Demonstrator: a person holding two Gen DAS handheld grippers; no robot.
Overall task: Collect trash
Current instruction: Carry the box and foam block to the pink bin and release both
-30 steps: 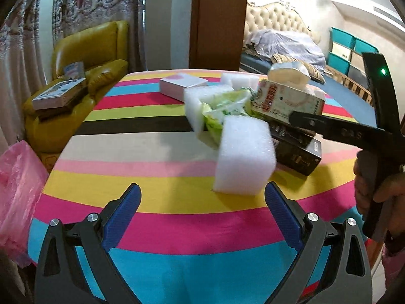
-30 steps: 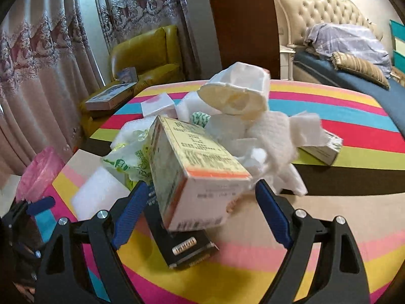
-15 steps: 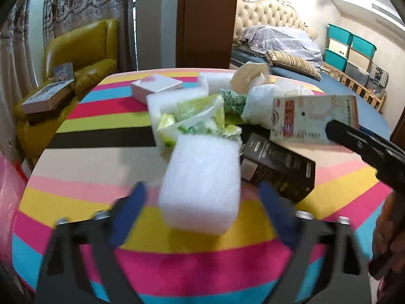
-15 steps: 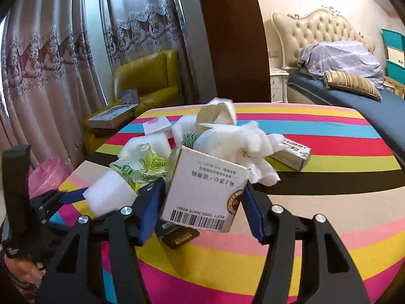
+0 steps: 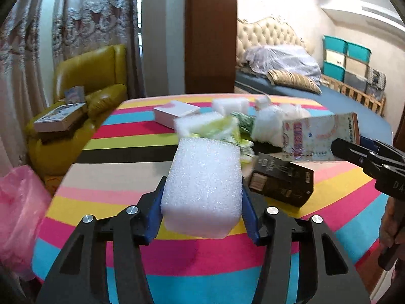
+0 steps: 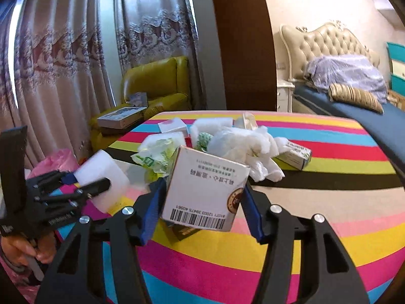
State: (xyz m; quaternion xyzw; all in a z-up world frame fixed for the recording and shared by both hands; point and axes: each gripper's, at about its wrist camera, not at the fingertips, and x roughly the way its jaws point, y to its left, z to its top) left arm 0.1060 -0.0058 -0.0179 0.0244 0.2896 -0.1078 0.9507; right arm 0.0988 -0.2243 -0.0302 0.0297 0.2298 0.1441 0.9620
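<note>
your left gripper [image 5: 202, 204] is clamped on a white foam block [image 5: 202, 187] — coarse, sparkly-grained, rounded at the corners, its blue pads pressed against both sides. the block sits at centre frame in the left wrist view, lifted above the striped tablecloth [image 5: 121, 177]. your right gripper [image 6: 202, 202] is clenched on a cardboard box [image 6: 206, 190], white with printed text upside down, a barcode along its lower edge and a brown round mark at its 4 o'clock corner.

the rest of the trash is heaped at 12 o'clock beyond the box in the right wrist view: a green-printed plastic bag [image 6: 155, 155], crumpled white tissue [image 6: 243, 147], more foam pieces [image 6: 210, 125] and a small green-and-white carton [image 6: 295, 154] at 2 o'clock. a black box [image 5: 282, 183] lies on the cloth just to the 3 o'clock side of the foam block in the left wrist view, and a flat white box [image 5: 176, 111] lies farther back at 11 o'clock.

the near cloth under both grippers is open; the table edge curves away at 9 o'clock, where a pink plastic bag [image 5: 20, 217] hangs beside it.

the table wears bold stripes. a yellow armchair [image 5: 83, 86] holding books stands at 10 o'clock by lace curtains [image 6: 63, 63] — a bed [image 6: 354, 101] with a tufted headboard lies at 2 o'clock.
</note>
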